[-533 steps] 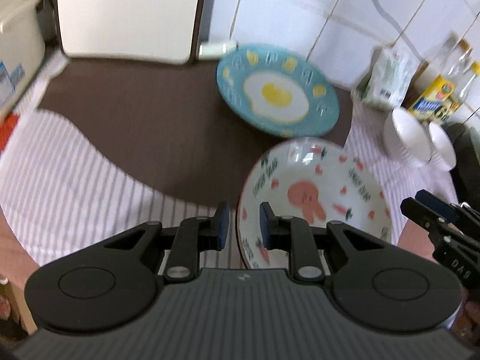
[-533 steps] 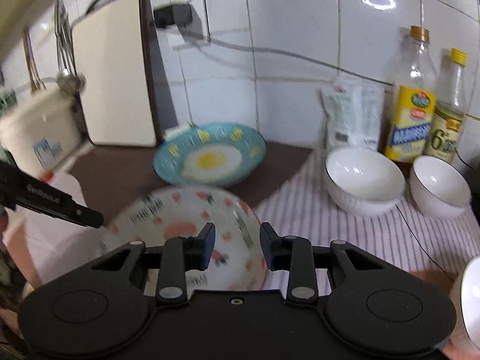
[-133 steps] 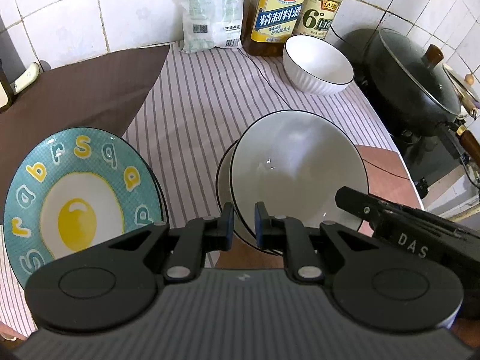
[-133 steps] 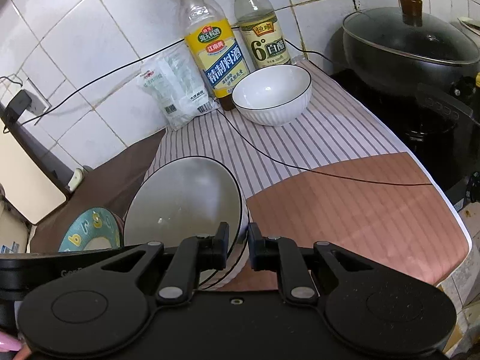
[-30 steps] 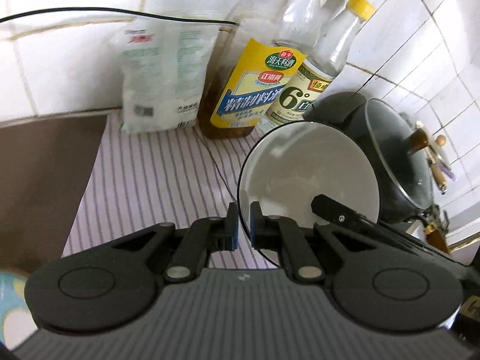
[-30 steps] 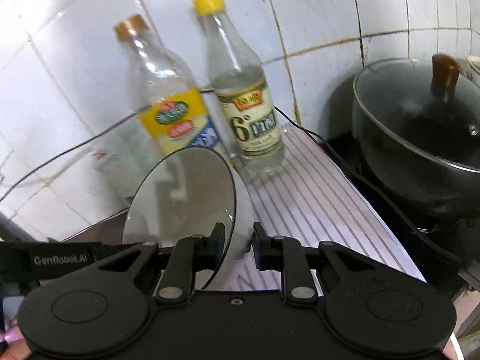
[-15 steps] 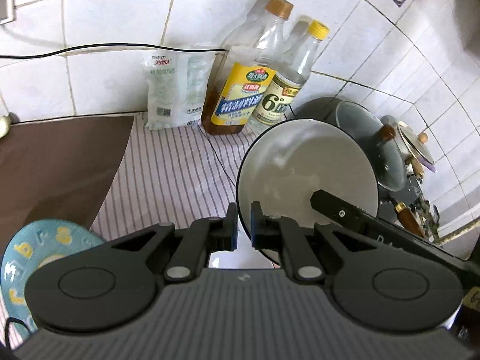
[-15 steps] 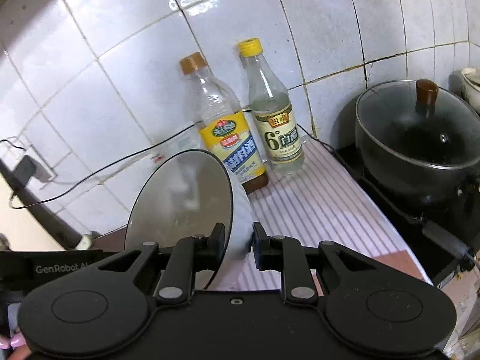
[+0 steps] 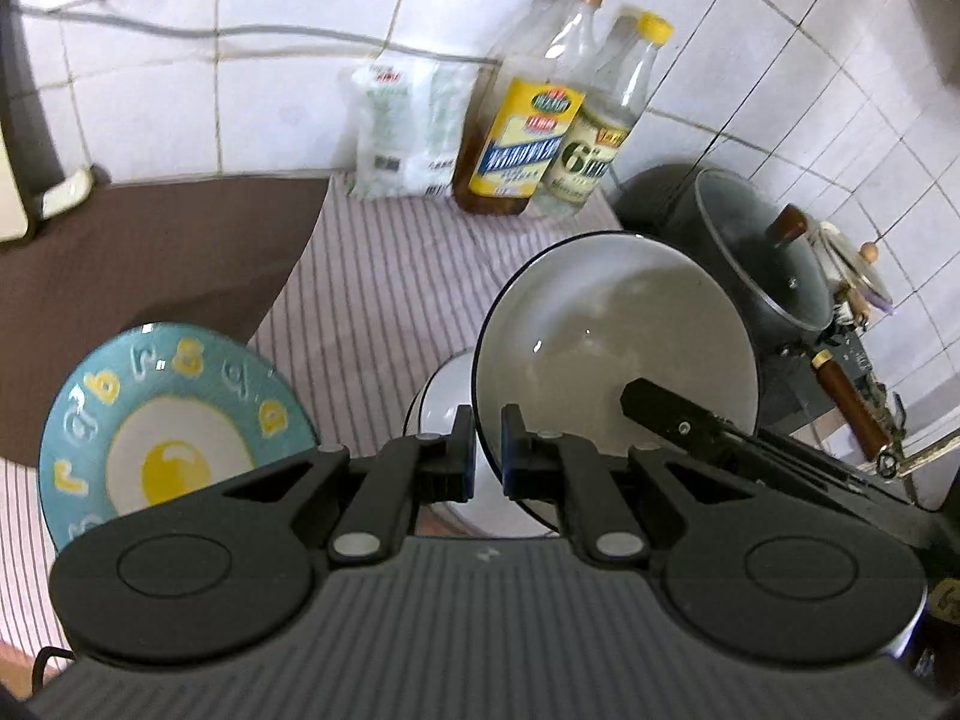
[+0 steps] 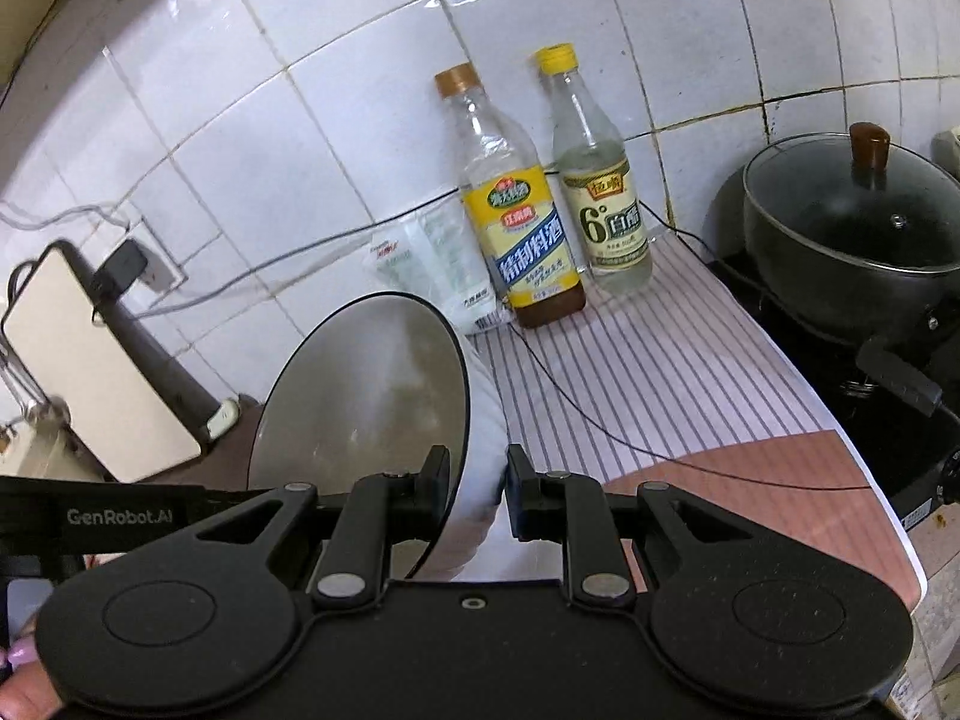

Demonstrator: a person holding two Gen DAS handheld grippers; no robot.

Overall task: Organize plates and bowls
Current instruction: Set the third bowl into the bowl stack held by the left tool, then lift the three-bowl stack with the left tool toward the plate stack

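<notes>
A white bowl with a black rim (image 9: 612,336) hangs tilted above the counter, gripped from both sides. My left gripper (image 9: 487,450) is shut on its near rim. On the opposite rim my right gripper (image 10: 478,492) is shut too, with the bowl (image 10: 372,396) leaning to its left. Just below, a second white bowl (image 9: 441,402) peeks out, mostly hidden behind the held one. To the left a blue plate with a fried-egg picture (image 9: 168,420) rests on the striped cloth (image 9: 384,300).
Two bottles (image 10: 516,228) (image 10: 606,204) and a plastic bag (image 9: 408,126) stand against the tiled wall. A dark pot with a glass lid (image 10: 852,222) sits at the right. A thin cable (image 10: 600,426) crosses the cloth. A cutting board (image 10: 90,372) leans at the far left.
Both grippers have carried the bowl back from the bottles and wall. The blue plate and the lower bowl have come into the left wrist view.
</notes>
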